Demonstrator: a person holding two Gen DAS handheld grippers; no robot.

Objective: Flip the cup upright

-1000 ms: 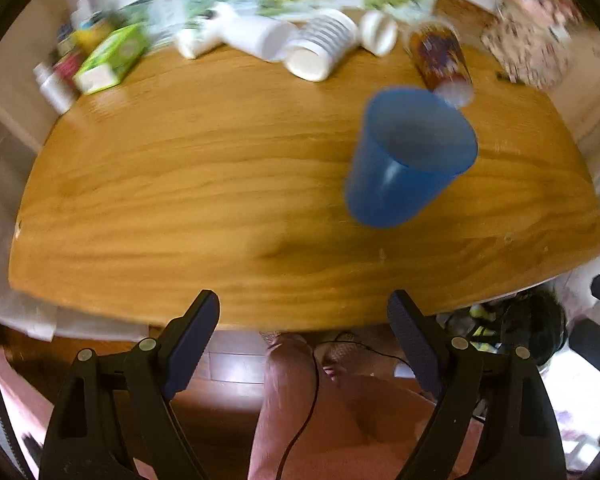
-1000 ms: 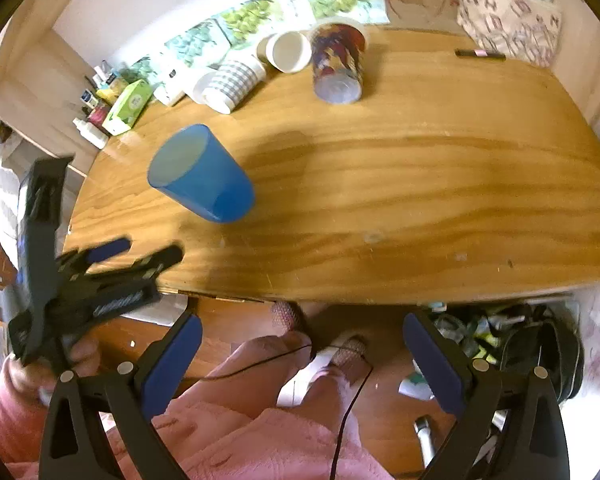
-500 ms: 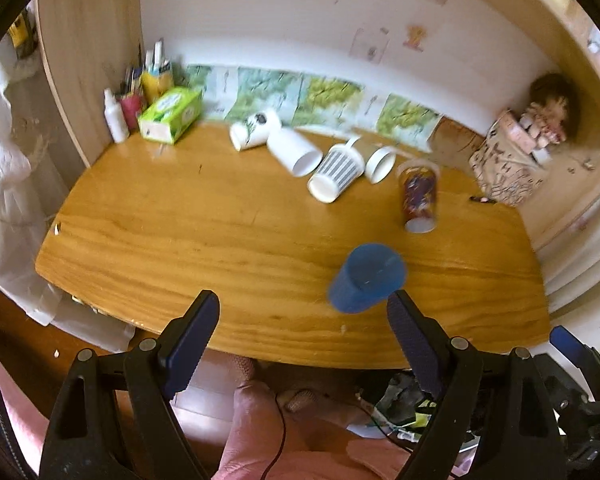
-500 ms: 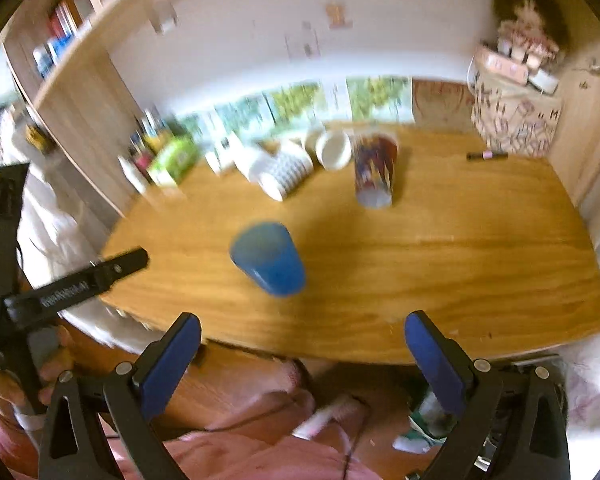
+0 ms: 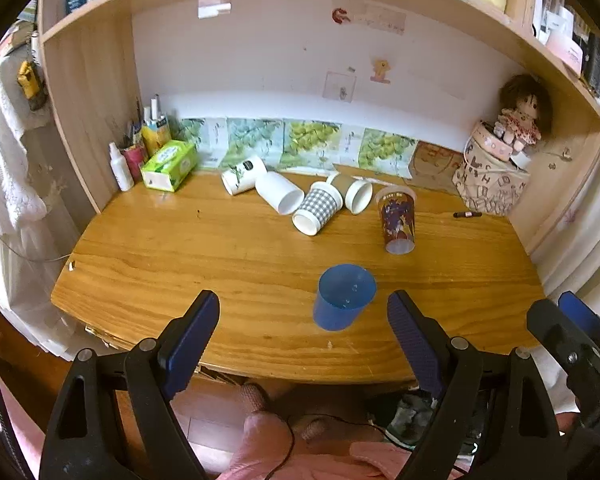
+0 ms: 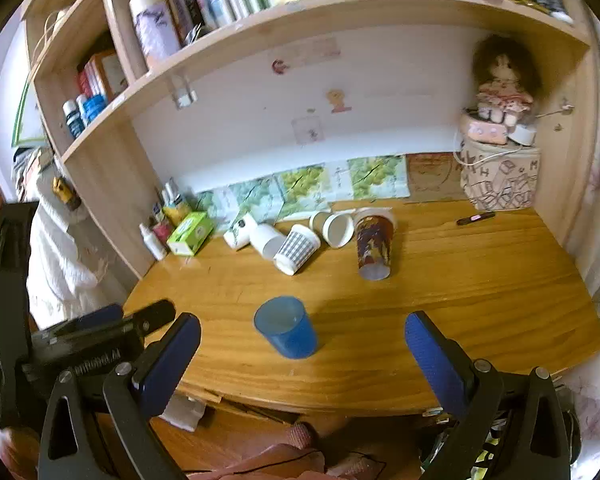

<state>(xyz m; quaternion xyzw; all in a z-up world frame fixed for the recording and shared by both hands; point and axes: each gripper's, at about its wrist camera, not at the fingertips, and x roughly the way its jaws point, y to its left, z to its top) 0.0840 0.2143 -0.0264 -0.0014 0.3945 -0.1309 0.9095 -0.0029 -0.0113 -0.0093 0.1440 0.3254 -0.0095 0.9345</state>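
A blue plastic cup (image 5: 343, 297) stands upright, mouth up, near the front edge of the wooden desk (image 5: 204, 256); it also shows in the right wrist view (image 6: 286, 331). My left gripper (image 5: 303, 340) is open and empty, held back over the desk's front edge, with the cup ahead between its fingers. My right gripper (image 6: 302, 360) is open and empty, also back from the desk edge, with the cup just ahead. The left gripper's body (image 6: 80, 344) shows at the left of the right wrist view.
Several paper cups (image 5: 316, 208) lie on their sides at the back of the desk. A patterned cup (image 5: 397, 220) stands mouth down. A green tissue box (image 5: 170, 165), bottles (image 5: 120, 166), a pen (image 5: 467, 214) and a patterned box with a doll (image 5: 492, 184) line the back.
Both grippers have pulled back and up from the desk, so the view now takes in the wall and shelves. The blue cup stays upright in place.
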